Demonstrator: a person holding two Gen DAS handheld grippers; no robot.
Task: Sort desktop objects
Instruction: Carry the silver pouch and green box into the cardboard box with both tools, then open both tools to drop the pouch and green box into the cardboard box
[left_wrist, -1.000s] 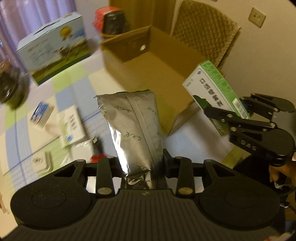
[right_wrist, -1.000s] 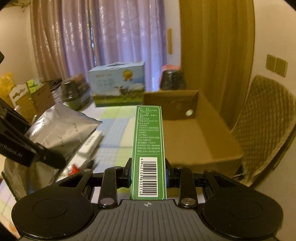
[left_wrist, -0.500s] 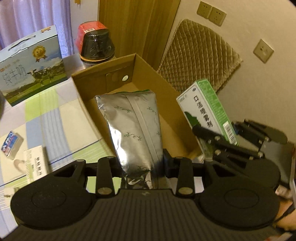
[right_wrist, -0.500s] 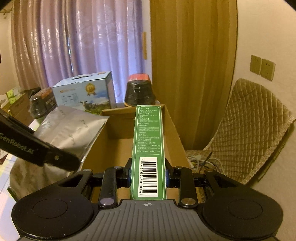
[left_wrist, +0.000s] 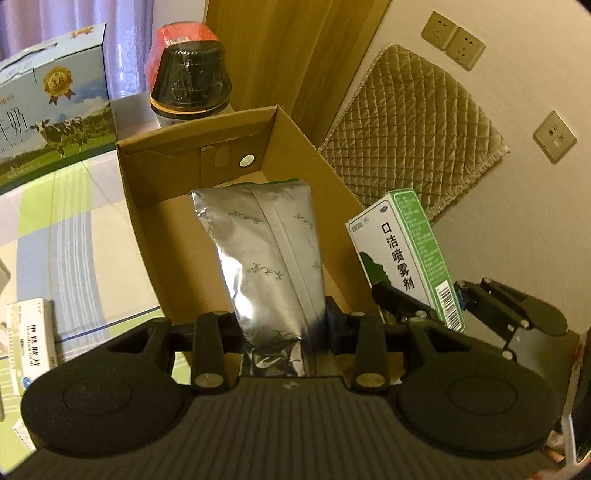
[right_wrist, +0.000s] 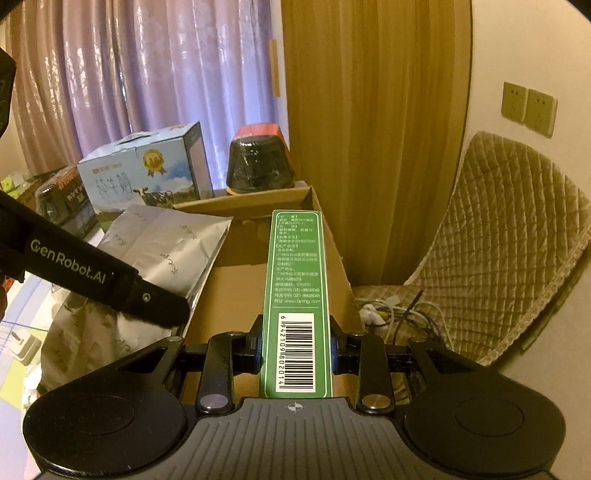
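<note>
Curtained wall and a quilted chair cushion (left_wrist: 413, 125) back the scene; the counter (left_wrist: 74, 221), under a checked cloth, carries everything else. Cardboard box (left_wrist: 317, 155): open-topped, floor apparently bare where visible, though the held items hide much of it. Behind it a milk carton case (left_wrist: 48, 110) and a dark jar with red lid (left_wrist: 190, 79). Left tool (left_wrist: 280, 325): clamped on the lower end of a silver foil pouch (left_wrist: 266, 258), pouch upright and hanging over the box opening. Right tool (right_wrist: 295, 347): closed on the barcode end of a green medicine box (right_wrist: 295, 266), which points forward over the box's near right corner; in the left wrist view it sits just beside the right wall, and whether it is inside the rim cannot be told. A small white medicine box (left_wrist: 31, 339) lies on the counter left of the cardboard box, not yet sorted. Judgement: both items are in transit at the drop stage. Risks: the two tools are close together, so simultaneous lowering could knock one against the other; the pouch is soft and gripped at one end only, so it may fold or catch the near wall on release; the green medicine box, if let go over the rim, could tip outward toward the chair.
</note>
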